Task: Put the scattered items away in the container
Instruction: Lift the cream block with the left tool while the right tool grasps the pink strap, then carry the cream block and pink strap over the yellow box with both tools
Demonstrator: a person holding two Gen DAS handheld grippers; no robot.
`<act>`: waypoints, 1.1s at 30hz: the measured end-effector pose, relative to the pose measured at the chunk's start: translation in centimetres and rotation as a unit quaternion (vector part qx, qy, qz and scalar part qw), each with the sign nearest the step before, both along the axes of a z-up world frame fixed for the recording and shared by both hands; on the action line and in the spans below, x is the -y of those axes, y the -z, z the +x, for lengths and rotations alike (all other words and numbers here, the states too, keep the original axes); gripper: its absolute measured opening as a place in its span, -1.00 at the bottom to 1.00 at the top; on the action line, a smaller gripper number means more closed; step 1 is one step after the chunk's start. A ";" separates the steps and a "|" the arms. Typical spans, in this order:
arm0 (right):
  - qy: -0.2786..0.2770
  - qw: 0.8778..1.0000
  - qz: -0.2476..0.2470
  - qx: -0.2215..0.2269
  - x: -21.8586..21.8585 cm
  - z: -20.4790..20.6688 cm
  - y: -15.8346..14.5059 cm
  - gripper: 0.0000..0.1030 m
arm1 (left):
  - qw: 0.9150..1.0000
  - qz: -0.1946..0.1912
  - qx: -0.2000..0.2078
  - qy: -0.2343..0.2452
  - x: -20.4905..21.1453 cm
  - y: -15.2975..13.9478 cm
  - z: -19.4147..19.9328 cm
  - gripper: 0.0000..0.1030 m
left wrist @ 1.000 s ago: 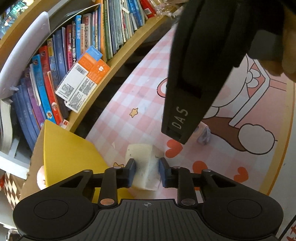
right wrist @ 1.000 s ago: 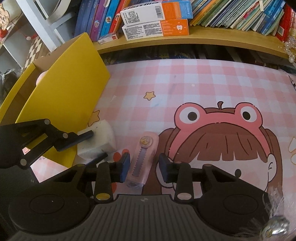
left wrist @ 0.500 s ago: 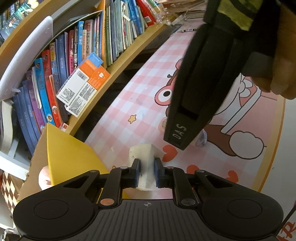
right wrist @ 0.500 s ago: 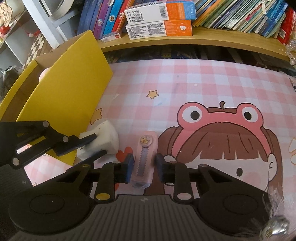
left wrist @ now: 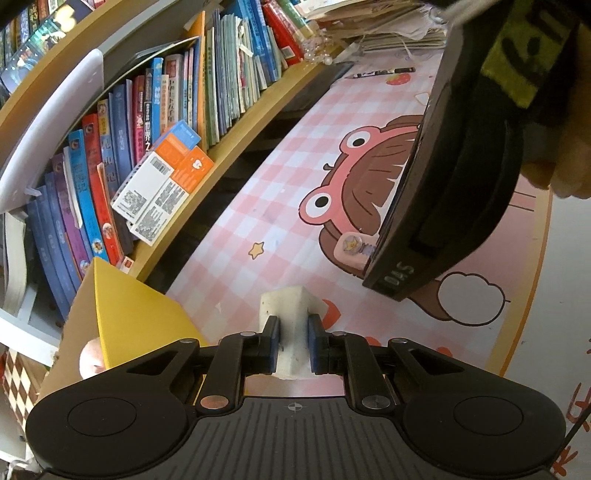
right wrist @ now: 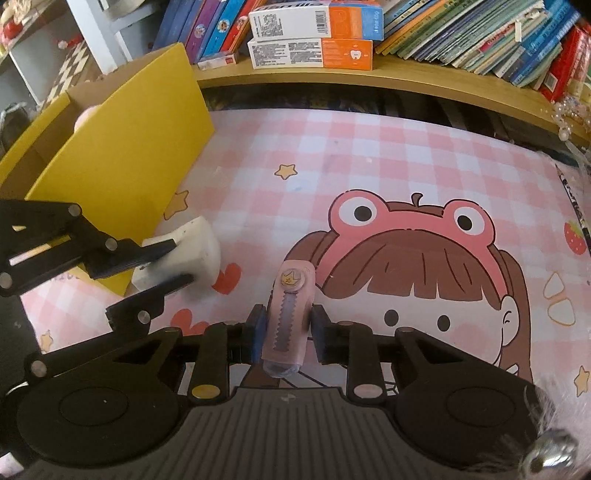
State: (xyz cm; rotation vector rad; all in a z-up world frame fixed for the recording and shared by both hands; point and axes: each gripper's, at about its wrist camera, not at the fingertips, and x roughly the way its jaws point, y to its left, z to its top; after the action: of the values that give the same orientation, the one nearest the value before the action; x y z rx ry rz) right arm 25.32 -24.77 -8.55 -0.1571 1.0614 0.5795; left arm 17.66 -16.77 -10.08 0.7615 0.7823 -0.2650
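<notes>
My left gripper (left wrist: 291, 334) is shut on a white speckled eraser block (left wrist: 288, 314), lifted above the pink checked mat; it also shows in the right wrist view (right wrist: 184, 254). My right gripper (right wrist: 286, 326) is shut on a pink utility knife (right wrist: 290, 314) with a crown slider; the knife's tip shows in the left wrist view (left wrist: 351, 249). The yellow cardboard box (right wrist: 122, 155) stands open at the left, with a pink object (left wrist: 90, 360) inside; its wall also shows in the left wrist view (left wrist: 133, 317).
A wooden shelf (right wrist: 406, 79) packed with books (right wrist: 480, 33) runs along the back, with orange-and-white cartons (right wrist: 314, 37) lying on it. A pencil (left wrist: 384, 72) lies at the mat's far end. The table's rim (left wrist: 528, 280) curves along the right.
Both grippers closed on their items and rose from the mat: the left on the eraser, the right on the pink knife. The views now sit higher above the table.
</notes>
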 end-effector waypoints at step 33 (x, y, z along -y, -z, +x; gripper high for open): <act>0.038 0.999 0.015 0.012 3.6 -6.4 -3.2 -0.55 | 0.999 -0.028 0.019 0.029 1.1 -3.7 -6.1 -0.72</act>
State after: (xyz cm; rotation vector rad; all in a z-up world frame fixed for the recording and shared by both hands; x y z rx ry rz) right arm 18.96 -28.34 -5.40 -0.0962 1.0305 0.5244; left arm 11.58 -17.82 -6.35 0.7350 0.7142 -0.3229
